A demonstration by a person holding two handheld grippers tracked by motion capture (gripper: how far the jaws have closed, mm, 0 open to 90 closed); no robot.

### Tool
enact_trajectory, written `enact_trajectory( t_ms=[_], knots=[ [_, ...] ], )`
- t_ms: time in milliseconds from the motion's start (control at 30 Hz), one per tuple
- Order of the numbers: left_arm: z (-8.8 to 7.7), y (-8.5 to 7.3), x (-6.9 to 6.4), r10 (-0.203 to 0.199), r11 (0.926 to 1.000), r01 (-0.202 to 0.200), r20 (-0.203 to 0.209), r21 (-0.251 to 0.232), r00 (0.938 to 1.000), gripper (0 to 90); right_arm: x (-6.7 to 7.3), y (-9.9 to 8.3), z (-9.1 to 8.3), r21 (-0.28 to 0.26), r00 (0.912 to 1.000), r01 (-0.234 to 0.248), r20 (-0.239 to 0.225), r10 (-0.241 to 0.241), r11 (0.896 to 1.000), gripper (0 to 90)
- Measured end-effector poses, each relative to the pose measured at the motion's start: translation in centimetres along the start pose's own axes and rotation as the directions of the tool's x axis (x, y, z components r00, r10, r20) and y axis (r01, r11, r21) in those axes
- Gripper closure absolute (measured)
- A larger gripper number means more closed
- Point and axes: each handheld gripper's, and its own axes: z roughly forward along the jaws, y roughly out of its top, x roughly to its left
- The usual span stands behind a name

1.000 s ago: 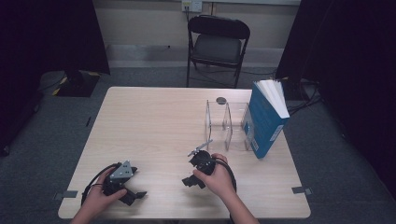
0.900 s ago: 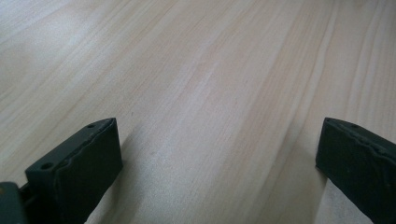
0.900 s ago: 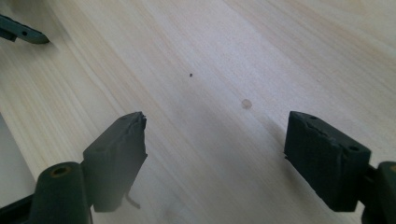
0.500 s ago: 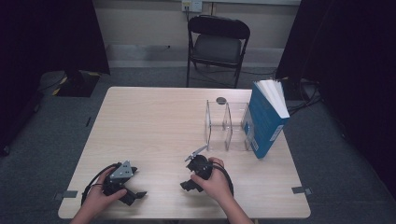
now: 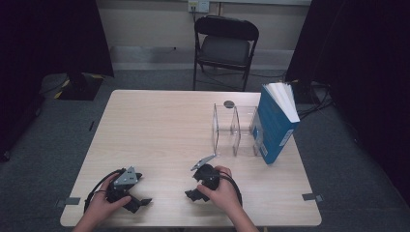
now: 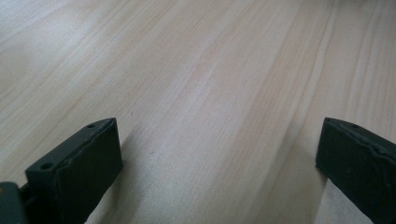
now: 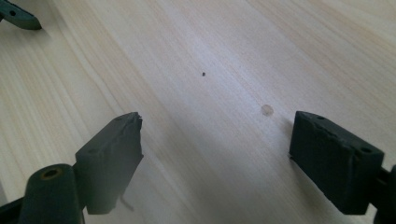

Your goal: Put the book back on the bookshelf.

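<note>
Dark curtains flank a grey carpeted floor, and a black folding chair (image 5: 226,43) stands behind a pale wooden tabletop (image 5: 159,130). On the tabletop's right half a clear acrylic divider stand (image 5: 232,129) sits upright, with a blue book (image 5: 274,123) leaning against its right side, pages upward; a small dark disc (image 5: 228,104) lies just behind the stand. Both hands rest near the front edge. The left gripper (image 5: 131,200) lies low on the bare wood at the front left, jaws apart with nothing but wood grain between them in the left gripper view. The right gripper (image 5: 192,189) sits at the front centre, well apart from the stand and the book; its jaws have just been opening and now stand wide, with only bare tabletop and a small dark speck (image 7: 203,73) between them in the right gripper view. Judged from this layout, the step in hand is a rest or ready position — neither gripper holds or touches anything, and the book is already against the stand. Any next move would call for lifting the right gripper and carrying it forward and to the right toward the book — approaching with the jaws kept wide enough to span the book's thickness, and clear of the thin acrylic walls.
</note>
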Motion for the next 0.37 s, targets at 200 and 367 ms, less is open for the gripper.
enact_trajectory(
  t_ms=[200,367],
  knots=[
    [0.0,0.0,0.0,-0.002,1.0,0.002,-0.002,-0.001,1.0,0.0,0.1,-0.8,0.2,-0.074,0.9996,0.027,0.015,-0.026,0.997,15.9],
    [0.0,0.0,-0.1,-0.005,1.0,0.005,-0.003,-0.001,1.0,0.0,0.5,-1.6,0.6,-0.137,0.995,0.082,0.068,-0.073,0.987,15.7]
  ],
)
